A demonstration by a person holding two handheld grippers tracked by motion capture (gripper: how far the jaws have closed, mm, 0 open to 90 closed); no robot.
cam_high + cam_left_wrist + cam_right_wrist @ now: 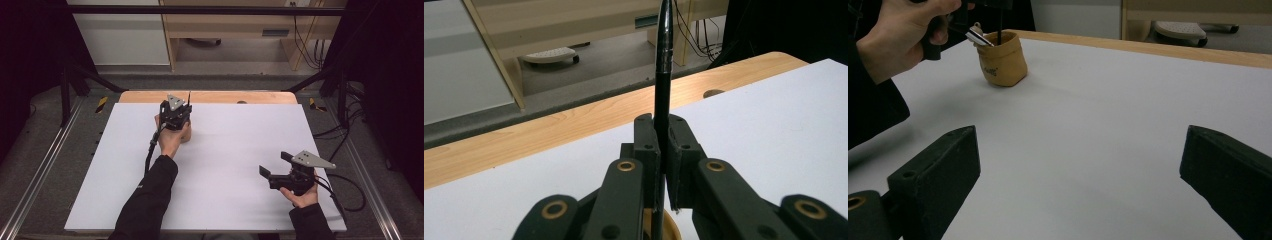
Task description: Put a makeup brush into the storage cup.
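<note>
Hiding pen [663, 100] base: pouch [1000, 60].

Bare white table [225, 165] all round; sole obstacle the tan pouch [1000, 60], far-left.

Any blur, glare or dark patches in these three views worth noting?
High view: sides fall into black, the white table is evenly lit, no glare. Left gripper view: the black pen is sharp, the tongs near the lens are soft. Right gripper view: the tan pouch is clear, casting a faint shadow; the near tongs are blurred.
</note>
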